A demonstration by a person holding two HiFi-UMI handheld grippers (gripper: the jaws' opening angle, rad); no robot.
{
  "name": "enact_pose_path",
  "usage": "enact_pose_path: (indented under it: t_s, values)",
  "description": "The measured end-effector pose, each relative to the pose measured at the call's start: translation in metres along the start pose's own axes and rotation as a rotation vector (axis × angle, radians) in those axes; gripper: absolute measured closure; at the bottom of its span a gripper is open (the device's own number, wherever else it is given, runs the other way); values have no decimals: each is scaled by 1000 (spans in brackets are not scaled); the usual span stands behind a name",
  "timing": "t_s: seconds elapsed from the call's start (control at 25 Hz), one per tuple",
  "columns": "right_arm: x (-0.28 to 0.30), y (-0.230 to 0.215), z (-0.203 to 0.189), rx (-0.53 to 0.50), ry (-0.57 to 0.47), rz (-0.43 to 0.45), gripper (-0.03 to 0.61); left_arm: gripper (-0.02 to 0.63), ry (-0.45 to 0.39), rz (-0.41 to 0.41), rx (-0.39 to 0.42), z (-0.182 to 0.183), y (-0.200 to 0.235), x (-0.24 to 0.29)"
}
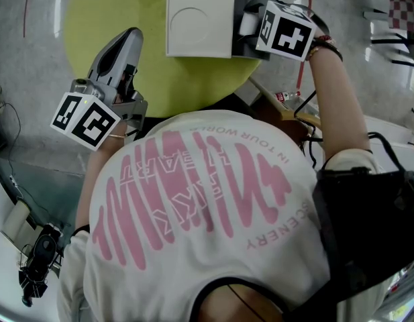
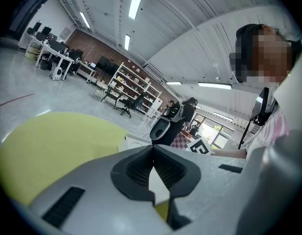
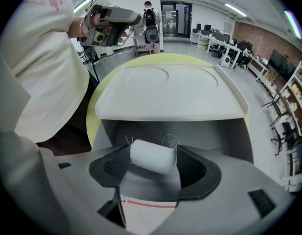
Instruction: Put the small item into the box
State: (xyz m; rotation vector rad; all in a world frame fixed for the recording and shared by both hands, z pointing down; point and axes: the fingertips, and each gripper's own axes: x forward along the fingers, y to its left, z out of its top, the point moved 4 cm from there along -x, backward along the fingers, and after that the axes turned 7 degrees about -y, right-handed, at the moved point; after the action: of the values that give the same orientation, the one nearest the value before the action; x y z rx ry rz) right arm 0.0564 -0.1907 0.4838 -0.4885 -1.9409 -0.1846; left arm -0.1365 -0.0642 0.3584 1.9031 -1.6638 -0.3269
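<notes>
The small item is a white roll of thread (image 3: 153,155) with loose strands, and my right gripper (image 3: 151,161) is shut on it. It hangs right in front of the white box (image 3: 170,94), just below the raised lid and at the grey opening (image 3: 175,129). From the head view, the box (image 1: 200,15) sits at the far side of the round yellow table (image 1: 113,19), with the right gripper (image 1: 250,20) and the roll (image 1: 248,24) at its right edge. My left gripper (image 1: 129,42) hovers over the table's near left, shut and holding nothing (image 2: 151,150).
My torso in a white shirt blocks the near table edge (image 1: 193,106). A black bag (image 1: 368,206) hangs at my right side. Cables and gear (image 1: 35,260) lie on the floor at the left. Desks, shelves (image 2: 131,84) and people stand far off.
</notes>
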Motion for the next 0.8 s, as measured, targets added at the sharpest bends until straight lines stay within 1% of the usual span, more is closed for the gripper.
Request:
enact_pose_path:
  t_s: [0.32,0.6,0.8]
  values:
    - [0,0,2,-5,-8,-1,299,606,-7,8,5,-1,1,-2]
    - [-1,-2,1,7,-22,-32,289,606,-2,4,9,-3,0,-3]
    - [-8,1,9,26,-48,-60,288,606,-30,27,18,-1,2,-6]
